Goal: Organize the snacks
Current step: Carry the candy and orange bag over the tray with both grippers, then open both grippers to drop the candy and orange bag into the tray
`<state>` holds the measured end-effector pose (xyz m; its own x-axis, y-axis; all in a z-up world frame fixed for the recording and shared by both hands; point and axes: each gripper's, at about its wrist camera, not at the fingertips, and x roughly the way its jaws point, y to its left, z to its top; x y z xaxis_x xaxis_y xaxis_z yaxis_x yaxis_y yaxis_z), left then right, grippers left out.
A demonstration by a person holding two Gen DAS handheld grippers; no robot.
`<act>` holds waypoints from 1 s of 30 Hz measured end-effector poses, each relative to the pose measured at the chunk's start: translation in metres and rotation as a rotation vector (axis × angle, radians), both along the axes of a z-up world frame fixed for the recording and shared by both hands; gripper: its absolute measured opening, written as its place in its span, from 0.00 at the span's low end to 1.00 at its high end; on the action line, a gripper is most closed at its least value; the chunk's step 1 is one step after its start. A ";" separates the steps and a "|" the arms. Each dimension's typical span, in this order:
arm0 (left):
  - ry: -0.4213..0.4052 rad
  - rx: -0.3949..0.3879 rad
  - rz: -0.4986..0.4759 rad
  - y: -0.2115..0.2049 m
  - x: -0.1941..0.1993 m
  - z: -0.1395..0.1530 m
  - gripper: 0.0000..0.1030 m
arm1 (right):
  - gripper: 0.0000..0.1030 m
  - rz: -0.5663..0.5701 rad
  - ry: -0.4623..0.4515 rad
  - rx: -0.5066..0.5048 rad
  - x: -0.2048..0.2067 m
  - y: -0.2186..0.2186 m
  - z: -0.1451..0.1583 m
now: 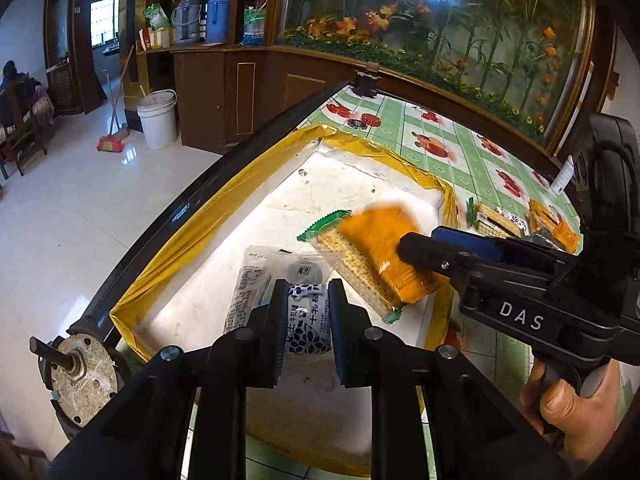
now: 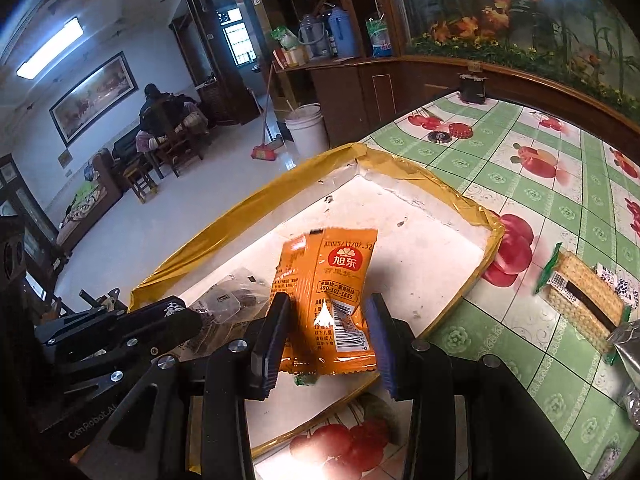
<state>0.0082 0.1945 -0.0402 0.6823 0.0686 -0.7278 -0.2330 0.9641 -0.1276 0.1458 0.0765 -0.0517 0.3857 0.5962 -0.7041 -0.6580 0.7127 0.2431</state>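
Note:
A shallow white tray with a yellow-taped rim (image 1: pixel 224 200) (image 2: pixel 256 200) lies on the table. My left gripper (image 1: pixel 307 316) is shut on a clear snack packet with blue-and-white print (image 1: pixel 308 320) over the tray floor. My right gripper (image 2: pixel 326 332) (image 1: pixel 416 246) has its jaws around an orange snack packet (image 2: pixel 332 280) (image 1: pixel 380 236) with a gap on each side; the packet is blurred in the left wrist view. The orange packet lies over a green-edged cracker packet (image 1: pixel 352 264) inside the tray.
More snack packets (image 1: pixel 520 220) lie on the green fruit-print tablecloth (image 2: pixel 520 184) to the right of the tray, among them a cracker packet (image 2: pixel 580 296). Bottle caps (image 2: pixel 452 132) lie further back. A wooden cabinet (image 1: pixel 256 92) and white bucket (image 1: pixel 158 118) stand beyond the table edge.

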 end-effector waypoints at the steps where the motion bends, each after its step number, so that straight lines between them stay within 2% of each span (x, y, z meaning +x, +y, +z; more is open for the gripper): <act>1: 0.007 0.013 0.007 -0.001 0.001 0.000 0.28 | 0.41 -0.002 0.005 0.000 0.001 0.000 -0.001; 2: 0.016 0.028 0.016 -0.003 0.003 0.001 0.53 | 0.44 -0.007 0.007 -0.004 0.001 -0.001 -0.001; 3: 0.023 0.044 0.031 -0.003 0.003 0.001 0.77 | 0.54 -0.015 0.002 -0.008 0.001 -0.003 0.000; 4: 0.013 0.061 0.048 -0.004 0.001 0.003 0.80 | 0.59 -0.024 -0.007 -0.008 -0.001 -0.004 0.001; 5: -0.004 0.071 0.057 -0.005 -0.002 0.005 0.80 | 0.64 -0.031 -0.018 0.000 -0.003 -0.008 0.003; 6: -0.013 0.072 0.059 -0.004 -0.005 0.007 0.80 | 0.65 -0.042 -0.026 0.012 -0.004 -0.014 0.006; 16: -0.035 0.106 0.073 -0.020 -0.012 0.022 0.80 | 0.67 -0.146 -0.054 0.086 -0.018 -0.081 0.027; 24: -0.048 0.123 0.037 -0.048 -0.014 0.031 0.80 | 0.74 -0.229 -0.079 0.075 -0.033 -0.131 0.035; 30: -0.042 0.132 -0.023 -0.081 -0.011 0.032 0.80 | 0.79 -0.323 -0.106 0.016 -0.049 -0.174 0.031</act>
<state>-0.0027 0.1134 -0.0081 0.7149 0.1460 -0.6838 -0.2076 0.9782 -0.0081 0.0970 -0.0970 -0.0210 0.6270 0.4416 -0.6418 -0.4209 0.8852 0.1980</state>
